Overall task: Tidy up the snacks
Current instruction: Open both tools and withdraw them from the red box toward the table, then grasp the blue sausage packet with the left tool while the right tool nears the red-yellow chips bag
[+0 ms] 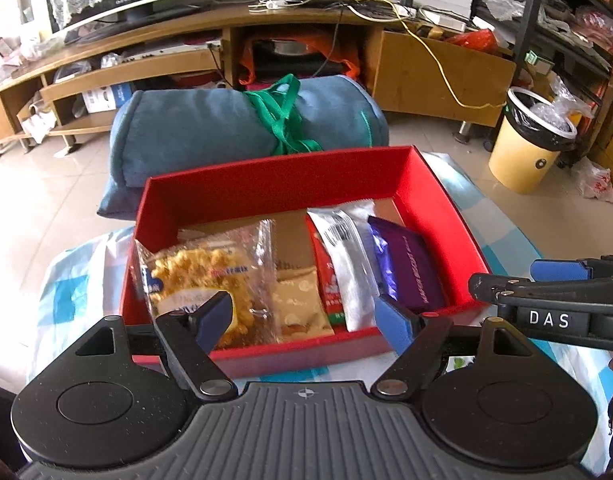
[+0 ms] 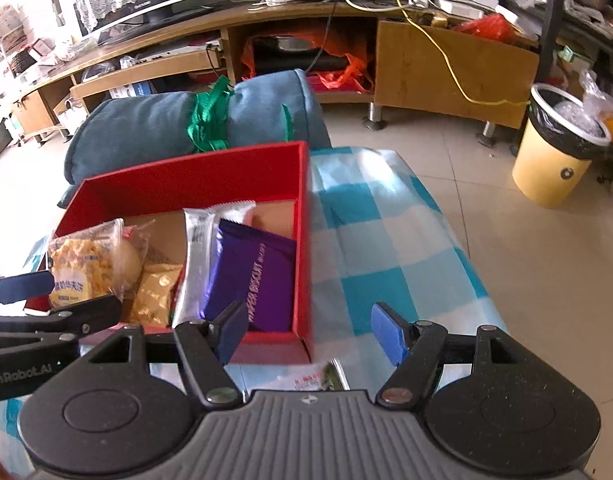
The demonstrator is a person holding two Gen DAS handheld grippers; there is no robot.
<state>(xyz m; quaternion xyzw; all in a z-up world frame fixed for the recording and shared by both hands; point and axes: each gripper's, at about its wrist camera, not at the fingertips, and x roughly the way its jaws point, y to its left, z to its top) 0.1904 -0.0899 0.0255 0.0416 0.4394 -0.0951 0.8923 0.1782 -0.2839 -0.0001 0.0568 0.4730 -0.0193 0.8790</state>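
We find the red box (image 1: 266, 184) holding a clear pastry bag (image 1: 202, 272), a silver packet (image 1: 346, 256) and a purple wafer packet (image 1: 414, 272). The left gripper (image 1: 306, 320) and right gripper (image 2: 306, 330) both stand spread and empty.

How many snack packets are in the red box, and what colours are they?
In the red cardboard box:
Clear packet with a yellow bumpy snack: 1
Gold foil packet: 1
Red packet, mostly hidden: 1
Silver foil packet: 1
Purple wafer biscuit packet: 1
Total: 5

One more white packet lies outside the box, on the checked cloth.
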